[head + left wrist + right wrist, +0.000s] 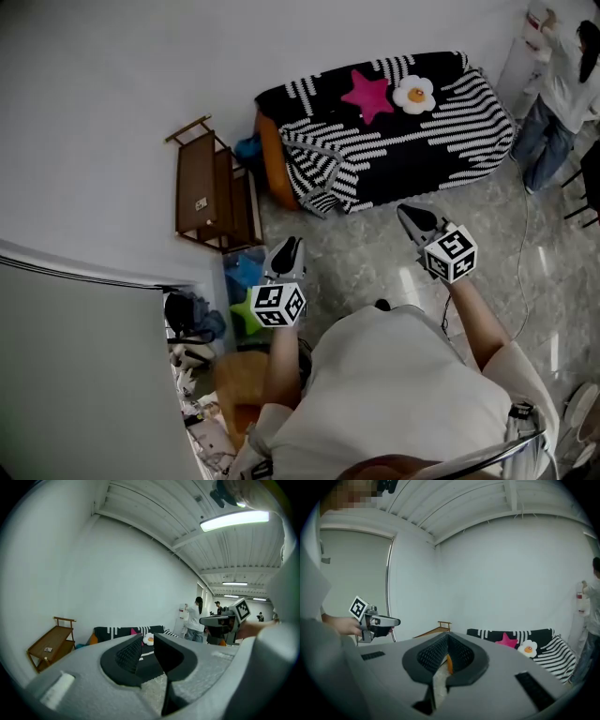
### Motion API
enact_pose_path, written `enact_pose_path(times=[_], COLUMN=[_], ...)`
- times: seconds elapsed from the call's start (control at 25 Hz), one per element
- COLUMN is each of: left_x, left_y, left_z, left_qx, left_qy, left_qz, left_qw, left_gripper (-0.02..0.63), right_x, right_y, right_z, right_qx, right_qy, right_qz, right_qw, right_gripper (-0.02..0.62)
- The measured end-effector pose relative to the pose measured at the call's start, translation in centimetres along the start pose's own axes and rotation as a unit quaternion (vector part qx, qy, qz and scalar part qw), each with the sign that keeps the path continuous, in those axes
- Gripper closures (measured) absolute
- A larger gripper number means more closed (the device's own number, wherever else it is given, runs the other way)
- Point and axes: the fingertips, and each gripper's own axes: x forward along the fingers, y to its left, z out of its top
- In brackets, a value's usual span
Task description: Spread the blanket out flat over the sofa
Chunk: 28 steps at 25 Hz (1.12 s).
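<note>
The left claw [289, 246] hangs released and empty, well short of the sofa [275, 167]. The striped blanket [422, 141] already covers it, though its near-left corner looks bunched; that likely wants tugging flat next. The right claw [405, 214] is clenched on nothing.

The blanket [412, 141] is a black knit with white stripes and dashed bands. It lies draped over the sofa [277, 169], covering the backrest, the seat, the front and the right end, where the stripes run down toward the floor [375, 253]. At the left front corner it is not flat: a flap is folded back and bunched, its striped edge hanging low. The sofa stands against the white wall [141, 56], and only its orange left end shows bare beside the blanket's edge.
</note>
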Motion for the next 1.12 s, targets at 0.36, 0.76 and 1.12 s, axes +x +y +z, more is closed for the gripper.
enact_pose_path(times=[0.36,0.76,1.12], left_x=[1.4,2.8,4.4], left_y=[-1.0,-3.2,-3.6], left_z=[-0.3,-1.6,-2.1], left_qx=[-0.01,-0.02,-0.023], left_qy=[0.007,0.01,0.015], left_qz=[0.01,0.025,0.028], left_qw=[0.9999,0.9995,0.9992], left_gripper=[0.448,0.399,0.399], right_x=[0.0,-1.0,-1.1], right_y=[-2.2,-4.6,-6.6], right_z=[-0.8,-2.4,-3.0], right_qx=[0.007,0.01,0.013], right_qy=[0.006,0.012,0.016], right_qz=[0.011,0.021,0.015], right_qw=[1.0,1.0,1.0], right_gripper=[0.591,0.591,0.591])
